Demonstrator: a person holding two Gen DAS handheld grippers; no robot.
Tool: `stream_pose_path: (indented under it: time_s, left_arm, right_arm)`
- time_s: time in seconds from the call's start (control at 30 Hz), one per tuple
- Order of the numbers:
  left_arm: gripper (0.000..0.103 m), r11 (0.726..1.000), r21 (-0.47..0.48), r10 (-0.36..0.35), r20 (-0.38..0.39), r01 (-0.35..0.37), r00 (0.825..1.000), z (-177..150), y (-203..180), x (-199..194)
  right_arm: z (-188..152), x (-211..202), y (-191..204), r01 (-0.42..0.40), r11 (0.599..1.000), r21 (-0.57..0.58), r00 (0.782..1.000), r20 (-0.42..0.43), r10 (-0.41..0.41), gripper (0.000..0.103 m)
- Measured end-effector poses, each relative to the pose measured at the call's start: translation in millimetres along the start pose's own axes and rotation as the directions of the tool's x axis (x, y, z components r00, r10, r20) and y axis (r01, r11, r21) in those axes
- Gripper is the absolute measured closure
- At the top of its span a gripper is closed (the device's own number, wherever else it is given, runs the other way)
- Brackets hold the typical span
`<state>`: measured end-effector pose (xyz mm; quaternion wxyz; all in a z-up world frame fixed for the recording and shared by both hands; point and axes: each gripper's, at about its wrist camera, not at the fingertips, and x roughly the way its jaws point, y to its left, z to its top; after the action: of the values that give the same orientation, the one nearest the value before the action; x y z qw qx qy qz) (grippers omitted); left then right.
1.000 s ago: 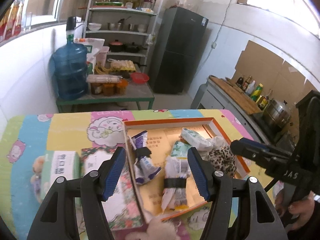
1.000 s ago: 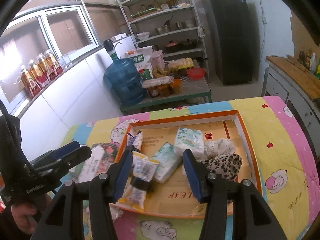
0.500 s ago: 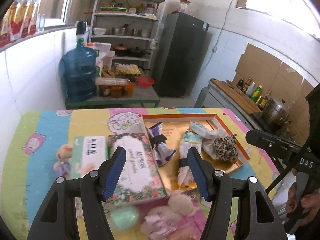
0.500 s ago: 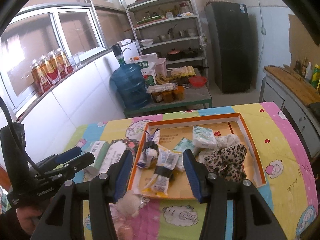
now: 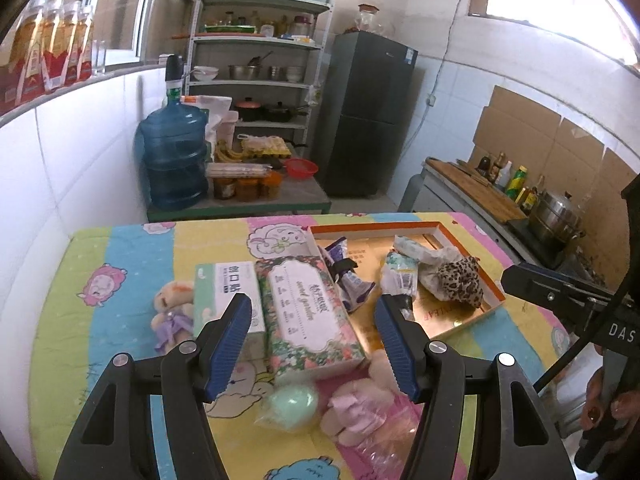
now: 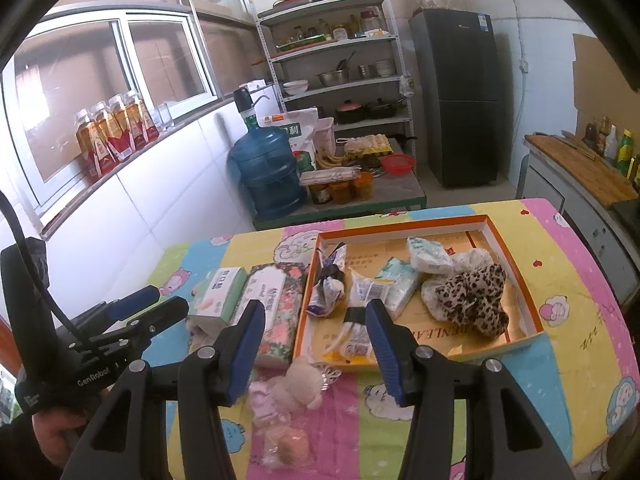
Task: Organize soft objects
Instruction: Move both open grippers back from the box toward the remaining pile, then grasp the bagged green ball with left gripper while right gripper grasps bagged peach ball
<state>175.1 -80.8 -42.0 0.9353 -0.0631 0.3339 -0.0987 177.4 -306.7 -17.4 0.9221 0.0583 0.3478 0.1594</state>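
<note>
The tabletop [image 5: 120,264] wears a bright cloth of yellow, blue, pink and green patches with cartoon sheep. On its right part lies a shallow orange-rimmed tray [image 6: 516,264] holding soft packs: a purple-and-white pouch [image 6: 326,286], a banded packet [image 6: 354,320], a pale green tissue pack [image 6: 400,284], a white pack [image 6: 428,254] and a leopard-print cloth [image 6: 472,300] over a white bag. Just left of the tray, touching its edge, is a floral tissue box [image 5: 308,312], with a green-and-white box [image 5: 228,292] beside it and a small plush doll [image 5: 170,308] further left. Near the front edge lie a mint-green ball [image 5: 292,400] in clear wrap, a pink plush [image 5: 360,408] and a beige plush [image 6: 298,384].

Behind stand a low bench with a blue water jug [image 5: 174,160] and jars, metal shelves [image 5: 256,64] of pots and bowls, a dark fridge [image 5: 368,116], a counter with bottles and a steel pot on the right, and bottles along the window sill on the left.

The left claw [image 5: 312,328] hangs above the tabletop's front, angled down, jaws released with nothing between them; the floral box shows through the gap. The right claw [image 6: 316,340] hovers likewise, angled down, jaws apart and empty, over the tray's near edge. A hand grips each handle at the frame edge.
</note>
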Motion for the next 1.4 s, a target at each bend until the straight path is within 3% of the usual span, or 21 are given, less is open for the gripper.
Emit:
stream_pose_path:
  time_s: [1.03,1.3,1.4]
  left_arm:
    - [0.037,1.0,-0.004,-0.02,-0.037,0.019,0.999,-42,57,-26]
    - [0.037,0.999,-0.019,-0.029,-0.051,0.028,0.998,-57,65,-21]
    - [0.037,0.999,-0.017,-0.037,-0.056,0.036,0.998,-62,65,-18]
  right_arm:
    - [-64,1,53,0.011,1.0,0.019,0.999,-0.037,-0.01,0.05]
    - [-82,18,45,0.007,0.998,0.059,0.996,-0.092,-0.002,0.049]
    - [-89,25,44,0.001,0.998,0.06,0.993,-0.12,0.006,0.043]
